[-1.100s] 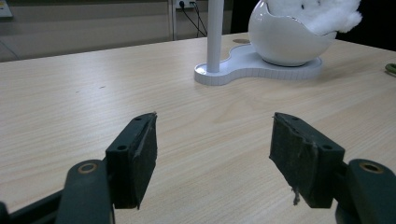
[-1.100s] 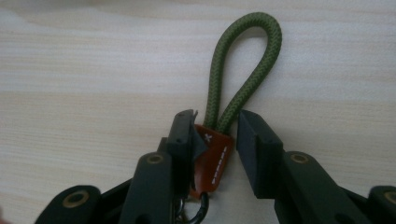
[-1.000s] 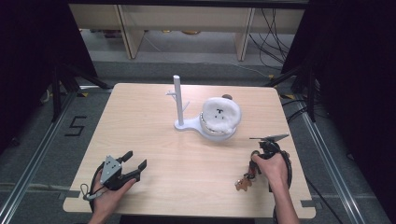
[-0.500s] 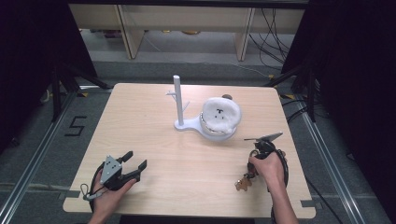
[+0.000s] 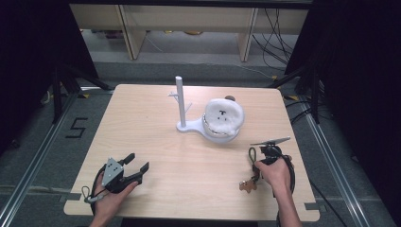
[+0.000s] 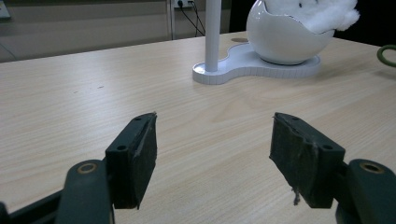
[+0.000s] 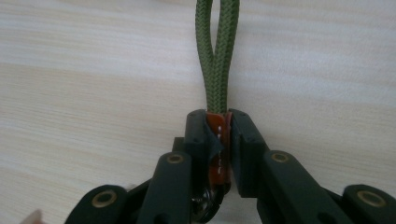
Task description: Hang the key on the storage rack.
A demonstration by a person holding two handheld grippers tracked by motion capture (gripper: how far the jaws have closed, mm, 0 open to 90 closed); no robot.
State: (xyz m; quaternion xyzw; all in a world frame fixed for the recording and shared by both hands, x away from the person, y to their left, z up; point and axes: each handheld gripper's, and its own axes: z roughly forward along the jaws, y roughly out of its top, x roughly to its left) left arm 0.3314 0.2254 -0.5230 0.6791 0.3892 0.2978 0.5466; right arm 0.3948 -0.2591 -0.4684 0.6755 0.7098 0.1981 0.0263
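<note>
A keychain lies near the table's right front: a green cord loop (image 7: 215, 51) joined to a brown leather strap (image 7: 217, 140), with a brown charm (image 5: 246, 186) at its end. My right gripper (image 7: 218, 122) has just been closing and is now shut on the strap, the loop (image 5: 252, 154) sticking out past its jaws. In the high view this right gripper (image 5: 257, 165) sits in a hand by the right edge. My left gripper (image 5: 137, 162) rests at the front left, open and with nothing between its pads (image 6: 142, 154).
A white stand (image 5: 180, 101) with a post and small pegs rises mid-table. Its base carries a white bowl (image 6: 285, 42) holding a fluffy white plush (image 5: 223, 116). The wooden table (image 5: 142, 123) has bare surface between the grippers. Dark floor and cables surround it.
The right gripper has shifted slightly left toward the keychain, with the green loop now showing beside it. The left gripper has stayed where it was.
</note>
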